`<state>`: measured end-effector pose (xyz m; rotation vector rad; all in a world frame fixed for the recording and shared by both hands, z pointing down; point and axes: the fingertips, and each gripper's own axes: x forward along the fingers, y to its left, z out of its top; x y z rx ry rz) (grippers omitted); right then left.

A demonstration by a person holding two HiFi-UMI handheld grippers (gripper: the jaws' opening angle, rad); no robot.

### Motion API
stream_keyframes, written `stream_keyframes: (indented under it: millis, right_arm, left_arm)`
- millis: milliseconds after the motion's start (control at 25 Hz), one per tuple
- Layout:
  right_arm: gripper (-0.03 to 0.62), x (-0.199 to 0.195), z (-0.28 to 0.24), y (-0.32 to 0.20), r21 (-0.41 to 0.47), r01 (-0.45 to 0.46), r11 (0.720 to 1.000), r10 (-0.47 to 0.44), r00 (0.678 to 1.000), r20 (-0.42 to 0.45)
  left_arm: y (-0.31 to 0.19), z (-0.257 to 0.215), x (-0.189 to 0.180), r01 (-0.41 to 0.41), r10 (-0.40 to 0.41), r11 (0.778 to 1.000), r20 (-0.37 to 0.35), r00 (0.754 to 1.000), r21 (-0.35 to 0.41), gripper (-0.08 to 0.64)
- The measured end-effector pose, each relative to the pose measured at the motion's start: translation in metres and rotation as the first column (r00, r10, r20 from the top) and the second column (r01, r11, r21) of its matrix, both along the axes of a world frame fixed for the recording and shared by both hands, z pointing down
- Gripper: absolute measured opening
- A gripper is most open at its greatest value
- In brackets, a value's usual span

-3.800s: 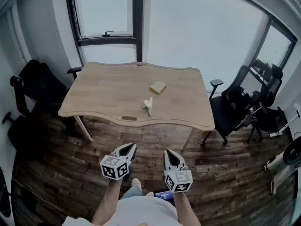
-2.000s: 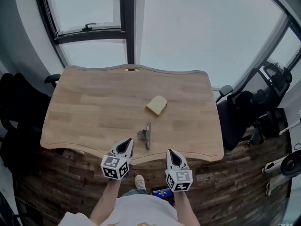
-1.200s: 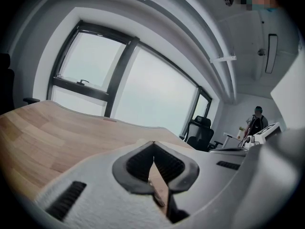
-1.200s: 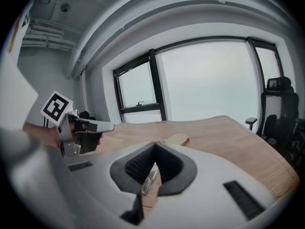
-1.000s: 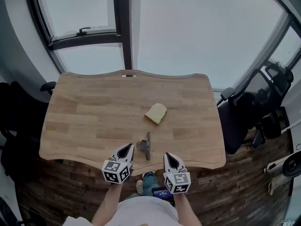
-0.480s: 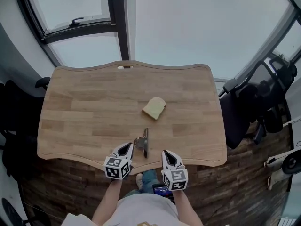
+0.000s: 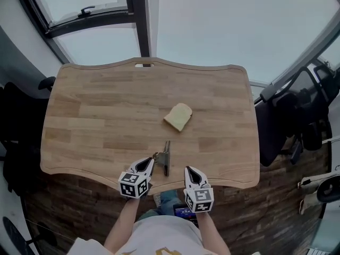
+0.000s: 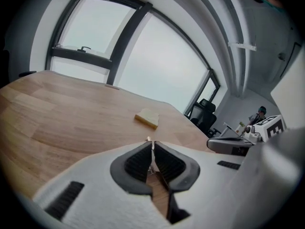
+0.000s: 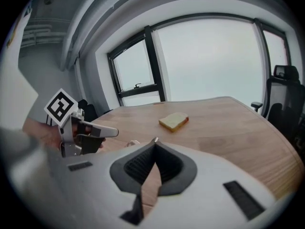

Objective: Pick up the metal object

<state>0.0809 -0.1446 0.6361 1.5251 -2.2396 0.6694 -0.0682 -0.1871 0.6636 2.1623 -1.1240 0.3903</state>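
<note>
The metal object (image 7: 165, 159), a small silvery clip-like piece, lies near the front edge of the wooden table (image 7: 95, 116). My left gripper (image 7: 148, 164) is shut and empty, its tips just left of the object and very close to it. My right gripper (image 7: 190, 171) is also shut and empty, a little to the object's right, over the table's front edge. In the left gripper view the shut jaws (image 8: 151, 142) hide nearly all of the object. The right gripper view shows its shut jaws (image 9: 155, 141) and a sliver of the object (image 9: 133, 142) beside the left gripper (image 9: 82, 133).
A pale yellow slice-shaped sponge (image 7: 178, 116) lies near the table's middle, beyond the metal object. Black office chairs (image 7: 297, 110) stand at the right, another dark chair (image 7: 13, 137) at the left. Large windows (image 7: 212, 20) rise behind the table. The floor is dark wood.
Both grippers have sunk toward the table's front edge. The left tips have come close beside the metal object. The table now fills more of the head view.
</note>
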Motion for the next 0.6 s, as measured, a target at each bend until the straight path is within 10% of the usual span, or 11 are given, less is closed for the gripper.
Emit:
stream_keyframes:
  millis: [600]
  right_arm:
    - [0.011,0.005,0.023,-0.011,-0.058,0.004,0.998,-0.004,1.0,0.0]
  left_arm:
    - [-0.004,0.045,0.015,-0.051,0.049,0.988,-0.02,0.999,-0.145,0.093]
